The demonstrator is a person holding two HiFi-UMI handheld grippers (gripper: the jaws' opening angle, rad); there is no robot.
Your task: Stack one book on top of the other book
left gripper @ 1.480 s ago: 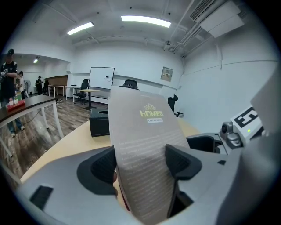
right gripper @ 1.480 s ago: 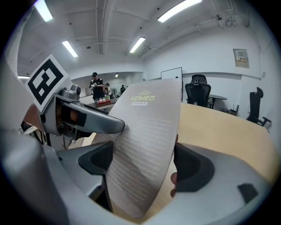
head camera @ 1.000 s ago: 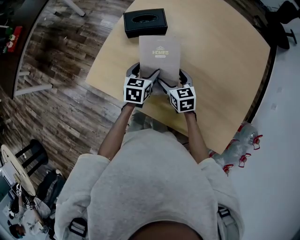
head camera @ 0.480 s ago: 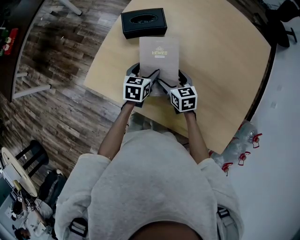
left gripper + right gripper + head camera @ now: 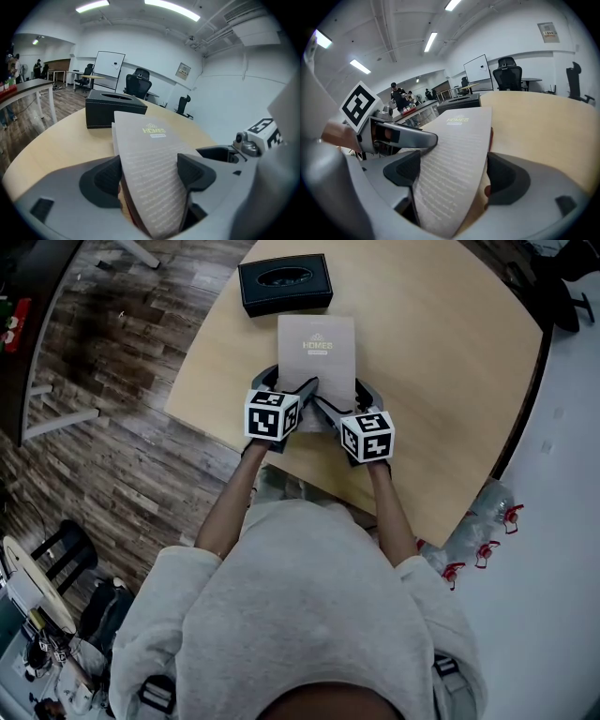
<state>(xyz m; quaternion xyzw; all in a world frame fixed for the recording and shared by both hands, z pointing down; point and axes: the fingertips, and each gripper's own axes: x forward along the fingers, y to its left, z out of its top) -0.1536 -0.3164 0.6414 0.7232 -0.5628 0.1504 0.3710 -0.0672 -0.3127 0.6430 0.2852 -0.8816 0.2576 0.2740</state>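
A grey book point(image 5: 317, 348) titled HOMES lies lengthwise on the tan table point(image 5: 450, 381), its near end between both grippers. My left gripper point(image 5: 292, 381) is shut on the near left corner and my right gripper point(image 5: 342, 390) on the near right corner. In the left gripper view the grey cover point(image 5: 150, 145) fills the gap between the pads of the gripper point(image 5: 150, 174). Pale page edges and a red edge show under it. The right gripper view shows the same cover point(image 5: 454, 145) between that gripper's point(image 5: 454, 174) pads, and a red book edge point(image 5: 491, 136) peeps out beneath.
A black tissue box point(image 5: 284, 284) stands just beyond the book's far end. The table's near edge runs right under the grippers. Plastic water bottles point(image 5: 478, 540) lie on the floor at the right. Office chairs point(image 5: 138, 82) and a whiteboard stand far behind.
Both grippers and the grey book have sunk a little toward the table. The grips look the same.
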